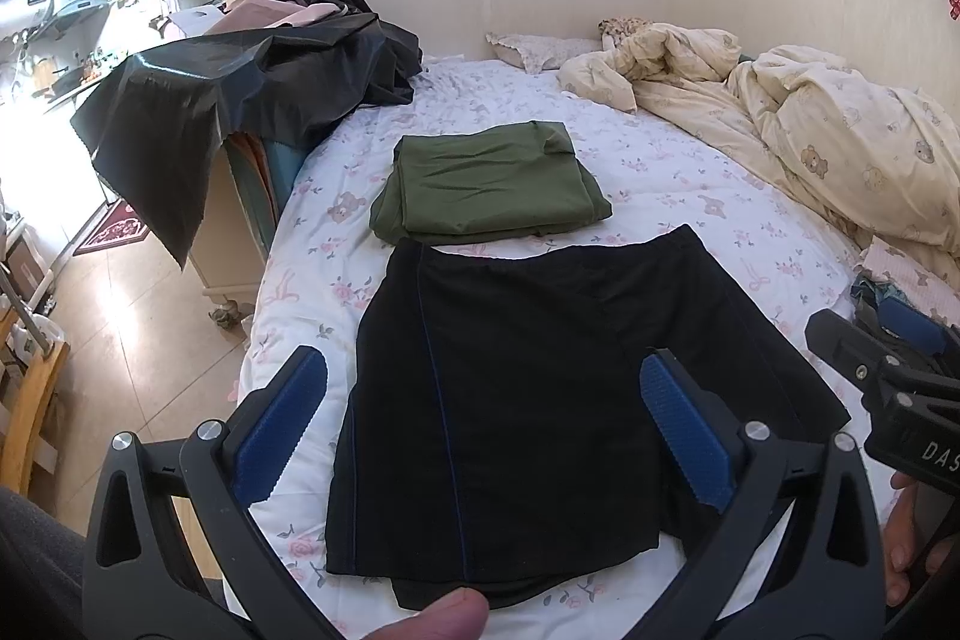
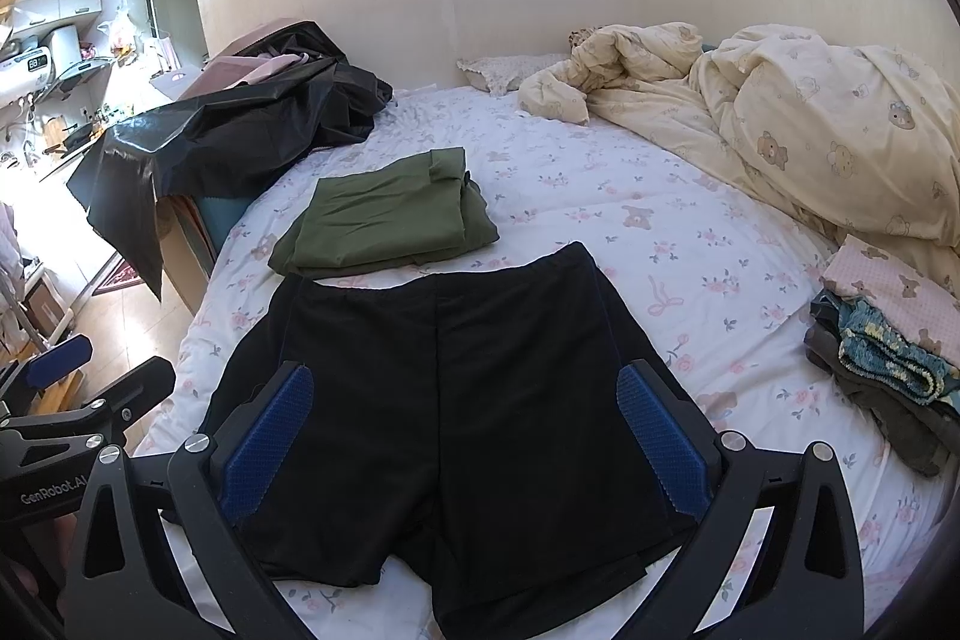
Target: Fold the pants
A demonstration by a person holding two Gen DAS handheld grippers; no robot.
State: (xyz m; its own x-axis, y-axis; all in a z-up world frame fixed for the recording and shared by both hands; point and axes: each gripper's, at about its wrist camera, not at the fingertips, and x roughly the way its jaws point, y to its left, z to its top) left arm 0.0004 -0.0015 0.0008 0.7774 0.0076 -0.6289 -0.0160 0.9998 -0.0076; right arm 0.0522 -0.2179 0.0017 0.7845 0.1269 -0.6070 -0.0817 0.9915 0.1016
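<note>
A pair of black shorts (image 1: 528, 400) with a thin blue side stripe lies spread flat on the floral bed sheet (image 1: 690, 178), waistband far from me, leg openings near. It also shows in the right wrist view (image 2: 456, 400). My left gripper (image 1: 480, 436) is open and empty, hovering above the shorts' left half. My right gripper (image 2: 462, 436) is open and empty above the shorts' middle. The right gripper's body shows at the right edge of the left wrist view (image 1: 888, 388). The left gripper's body shows at the left edge of the right wrist view (image 2: 78, 412).
Folded green pants (image 1: 486, 184) lie just beyond the shorts, also in the right wrist view (image 2: 384, 220). A cream quilt (image 2: 810, 124) is bunched at the back right. A small clothes pile (image 2: 888, 370) sits at the right. A black plastic sheet (image 1: 228, 100) covers furniture left of the bed.
</note>
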